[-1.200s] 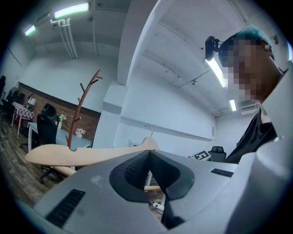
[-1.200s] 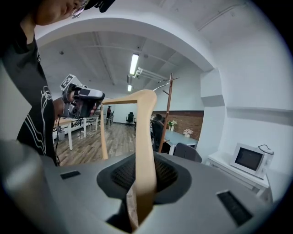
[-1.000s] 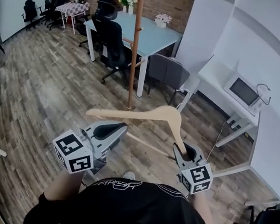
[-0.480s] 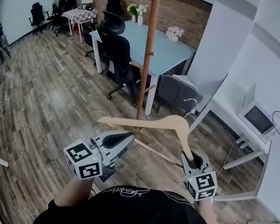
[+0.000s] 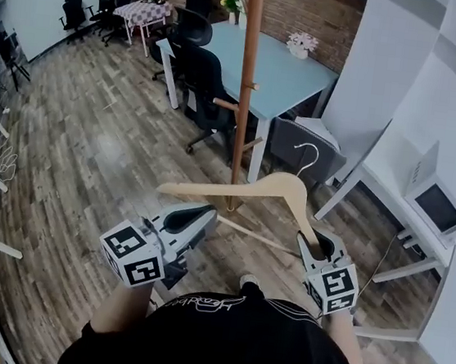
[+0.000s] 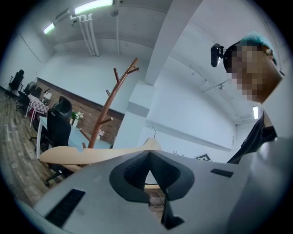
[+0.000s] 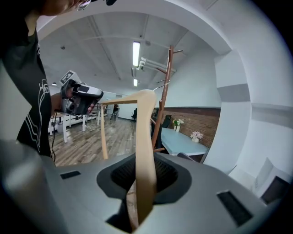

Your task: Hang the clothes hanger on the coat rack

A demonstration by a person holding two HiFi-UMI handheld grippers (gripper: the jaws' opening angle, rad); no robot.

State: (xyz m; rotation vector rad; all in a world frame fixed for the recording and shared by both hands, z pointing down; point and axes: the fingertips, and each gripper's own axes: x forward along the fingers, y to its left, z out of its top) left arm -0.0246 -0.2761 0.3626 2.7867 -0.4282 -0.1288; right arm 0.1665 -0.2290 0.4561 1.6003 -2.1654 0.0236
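A pale wooden clothes hanger (image 5: 243, 191) with a wire hook lies roughly level in front of me. My right gripper (image 5: 316, 247) is shut on its right arm, and the wood (image 7: 145, 137) runs up out of the jaws in the right gripper view. My left gripper (image 5: 186, 217) sits just below the hanger's left arm with its jaws together and nothing between them; the hanger (image 6: 91, 154) shows just past its jaws. The brown coat rack (image 5: 244, 97) stands just beyond the hanger, its pegs (image 6: 107, 109) branching off the pole (image 7: 165, 91).
Behind the rack is a light blue table (image 5: 283, 72) with black office chairs (image 5: 199, 83) and a grey chair (image 5: 294, 144). A white pillar (image 5: 383, 64) and a white desk with a microwave (image 5: 435, 207) stand to the right. Wood floor lies to the left.
Both grippers and the hanger have moved forward toward the coat rack, whose pole now stands nearer and more central. The right gripper's hold on the hanger is unchanged.
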